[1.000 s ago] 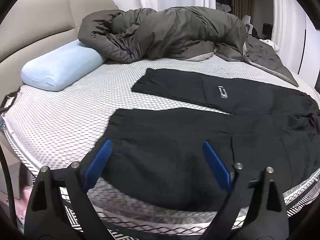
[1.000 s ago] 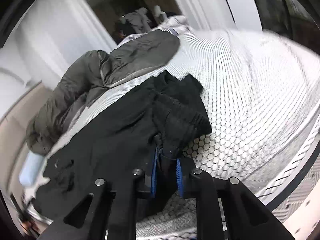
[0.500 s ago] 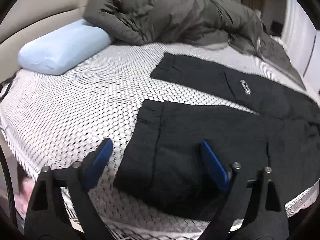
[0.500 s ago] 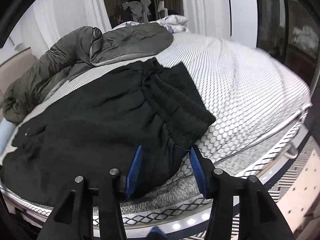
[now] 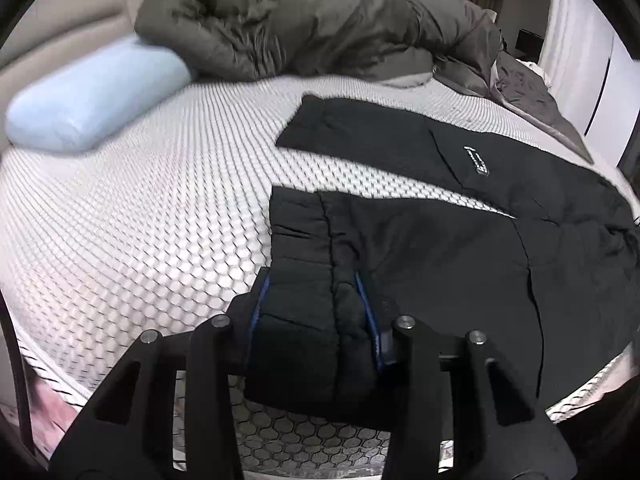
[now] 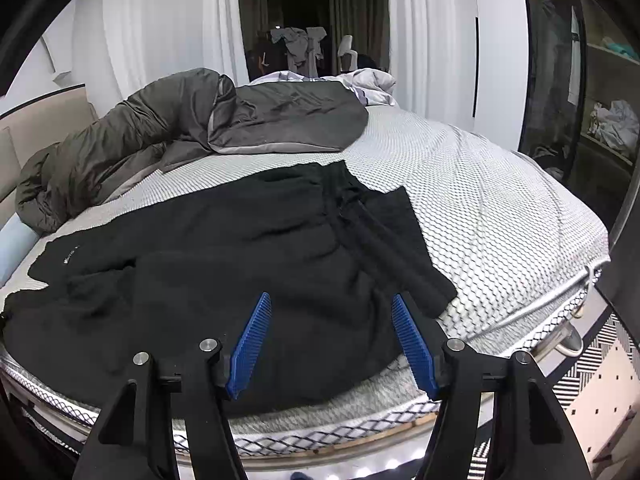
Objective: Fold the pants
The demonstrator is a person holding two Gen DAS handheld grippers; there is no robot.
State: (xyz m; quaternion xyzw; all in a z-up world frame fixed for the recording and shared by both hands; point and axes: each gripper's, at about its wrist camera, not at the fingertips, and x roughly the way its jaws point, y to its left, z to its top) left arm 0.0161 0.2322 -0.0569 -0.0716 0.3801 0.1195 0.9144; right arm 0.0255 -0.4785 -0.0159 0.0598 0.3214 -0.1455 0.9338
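Pants: black pants (image 5: 440,248) lie spread flat on the bed (image 5: 140,220), both legs reaching toward the headboard side, a strip of mattress showing between them; the nearer leg runs along the bed's near edge.
Waistband: bunched, ribbed waistband (image 6: 396,248) lies at the other end, toward the bed's foot side, partly folded over itself.
Logo: small white mark (image 5: 476,160) on the farther leg.
Left gripper: left gripper (image 5: 316,312) is down at the cuff of the nearer leg (image 5: 304,240), jaws drawn narrow with a fold of cuff cloth pinched between the blue pads.
Right gripper: right gripper (image 6: 334,344) hangs over the seat area near the bed's edge, jaws spread wide, blue pads clear of the cloth, nothing held.
Pillow: light blue pillow (image 5: 92,96) near the headboard, well apart from the pants.
Duvet: olive-grey duvet (image 5: 320,24) heaped along the far side of the bed, beyond the farther leg.
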